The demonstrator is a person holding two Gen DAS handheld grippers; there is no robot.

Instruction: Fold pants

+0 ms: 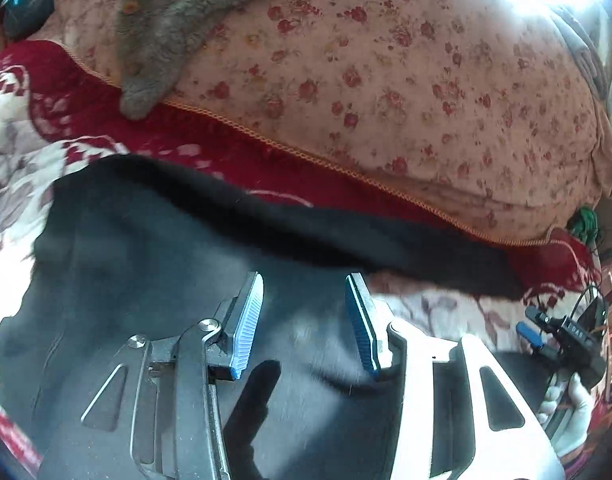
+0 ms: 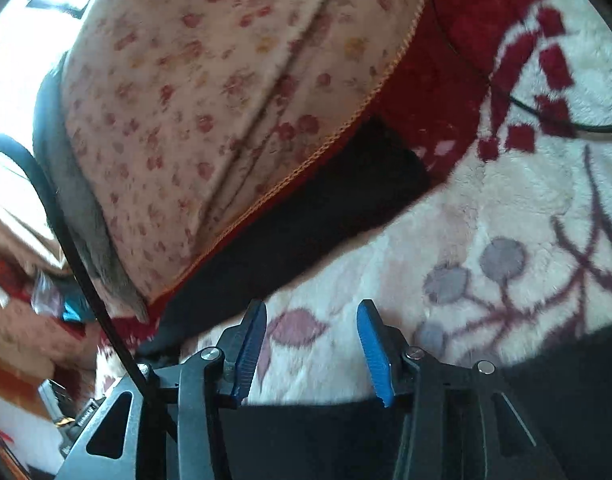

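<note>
Both grippers, left (image 1: 303, 320) and right (image 2: 312, 344), hovered with fingers released over the black pants (image 1: 145, 280) (fleecy bed blanket (image 2: 486, 208) underneath); a deep pinch might snag it.

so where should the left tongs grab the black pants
Grip the near-right edge of the black pants, just ahead of the open left tongs. There the cloth ends over the white floral blanket. Slide in low from the blanket side.
</note>
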